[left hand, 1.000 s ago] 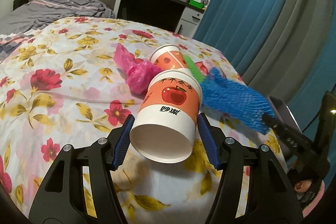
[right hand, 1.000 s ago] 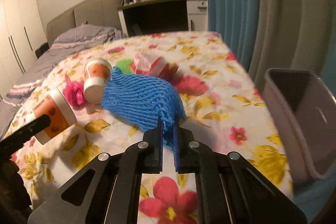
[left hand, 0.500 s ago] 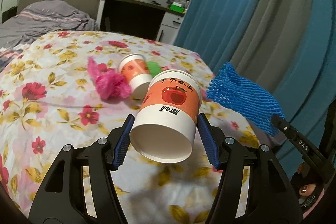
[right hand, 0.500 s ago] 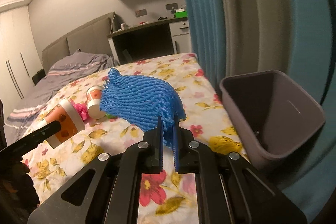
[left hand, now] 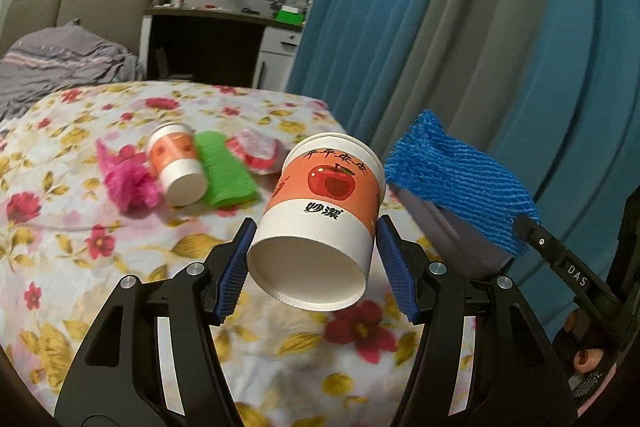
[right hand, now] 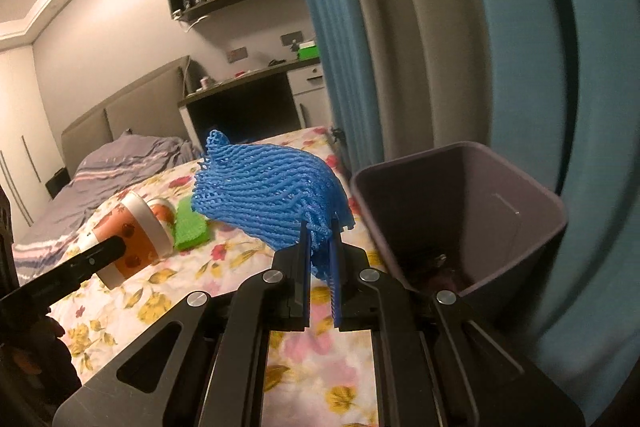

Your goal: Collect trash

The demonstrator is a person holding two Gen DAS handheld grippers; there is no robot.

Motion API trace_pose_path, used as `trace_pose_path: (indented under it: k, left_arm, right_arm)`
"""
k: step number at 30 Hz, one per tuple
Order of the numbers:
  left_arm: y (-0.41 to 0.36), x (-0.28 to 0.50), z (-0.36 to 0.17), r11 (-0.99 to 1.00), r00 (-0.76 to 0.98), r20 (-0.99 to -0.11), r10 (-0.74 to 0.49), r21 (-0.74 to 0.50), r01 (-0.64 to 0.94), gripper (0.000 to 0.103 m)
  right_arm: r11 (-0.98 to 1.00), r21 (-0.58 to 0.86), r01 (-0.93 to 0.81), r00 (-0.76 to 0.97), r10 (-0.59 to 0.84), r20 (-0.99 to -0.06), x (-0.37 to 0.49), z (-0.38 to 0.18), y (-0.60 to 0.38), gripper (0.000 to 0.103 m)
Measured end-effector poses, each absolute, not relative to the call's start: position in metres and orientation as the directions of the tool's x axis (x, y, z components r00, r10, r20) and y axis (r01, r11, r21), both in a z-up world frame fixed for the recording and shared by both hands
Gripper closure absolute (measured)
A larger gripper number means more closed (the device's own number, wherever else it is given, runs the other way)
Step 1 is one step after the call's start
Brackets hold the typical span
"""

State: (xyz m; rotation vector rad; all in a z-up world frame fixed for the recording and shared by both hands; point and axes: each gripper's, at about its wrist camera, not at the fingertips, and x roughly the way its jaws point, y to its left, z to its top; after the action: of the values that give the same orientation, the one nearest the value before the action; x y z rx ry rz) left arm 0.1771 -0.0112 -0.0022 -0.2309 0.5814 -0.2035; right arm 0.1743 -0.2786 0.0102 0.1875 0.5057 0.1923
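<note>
Both grippers are loaded above a floral bedspread point(left hand: 120, 255): the left gripper point(left hand: 316, 259) clamps an orange paper cup point(left hand: 320, 219) by its white base, mouth tilted away, while the right gripper point(right hand: 320, 259) pinches a blue foam net point(right hand: 268, 199) just beside the rim of a grey bin point(right hand: 472, 195) at the bed's edge. Farther along the bedspread lie a second cup point(left hand: 178, 167), a green net point(left hand: 226, 173), a pink bag point(left hand: 128, 179) and a red-and-white wrapper point(left hand: 256, 153).
</note>
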Motion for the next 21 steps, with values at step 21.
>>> trace_pose_path:
  k: [21]
  left_arm:
    - [-0.134, 0.220, 0.013, 0.901, 0.761, -0.482, -0.434, -0.247, 0.358, 0.043]
  right_arm:
    - [0.968, 0.221, 0.119, 0.883, -0.001, -0.470, 0.171, 0.001, -0.362, 0.094]
